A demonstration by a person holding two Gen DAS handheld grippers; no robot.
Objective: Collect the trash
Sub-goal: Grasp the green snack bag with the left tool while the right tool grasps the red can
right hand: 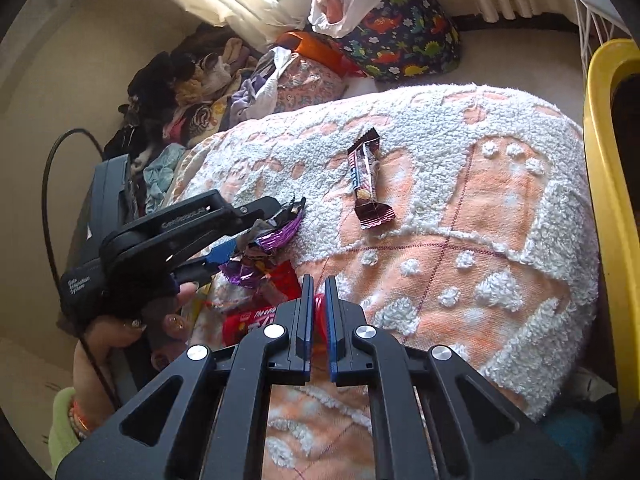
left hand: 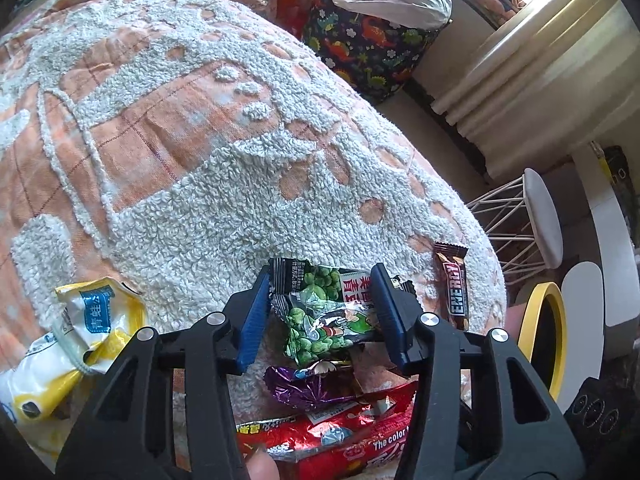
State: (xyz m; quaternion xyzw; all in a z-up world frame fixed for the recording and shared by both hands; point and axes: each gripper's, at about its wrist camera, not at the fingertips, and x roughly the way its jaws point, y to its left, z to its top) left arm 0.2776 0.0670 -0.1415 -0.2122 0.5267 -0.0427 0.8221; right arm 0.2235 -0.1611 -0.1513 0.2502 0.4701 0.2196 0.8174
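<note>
Work surface: bed blanket (left hand: pixel 168 128), peach cloth with raised white tufted pattern and thin red grid lines, lit from window side. Trash clustered at near edge: green pea-snack wrapper (left hand: pixel 324 316) between blue pads of left gripper (left hand: pixel 320 316), pads at both sides of crumpled packet, contact on both edges apparent; jaws at narrow-to-medium gap. Just below: purple foil wrapper (left hand: pixel 304 388), then red snack bag (left hand: pixel 340 440). Brown energy bar (left hand: pixel 454 284) lying flat, apart to the side, near blanket edge. Yellow-and-white pouch (left hand: pixel 76 340) on opposite side. Right gripper (right hand: pixel 319 312) pinched nearly closed on a thin red edge of that red bag. Room: dinosaur-print bag (right hand: pixel 400 36) against wall with white plastic bag on top, heap of clothes (right hand: pixel 192 92) beside bed, pale curtain (left hand: pixel 532 60), white wire-legged stool (left hand: pixel 536 216), yellow-rimmed bin (right hand: pixel 612 200) next to bed.
</note>
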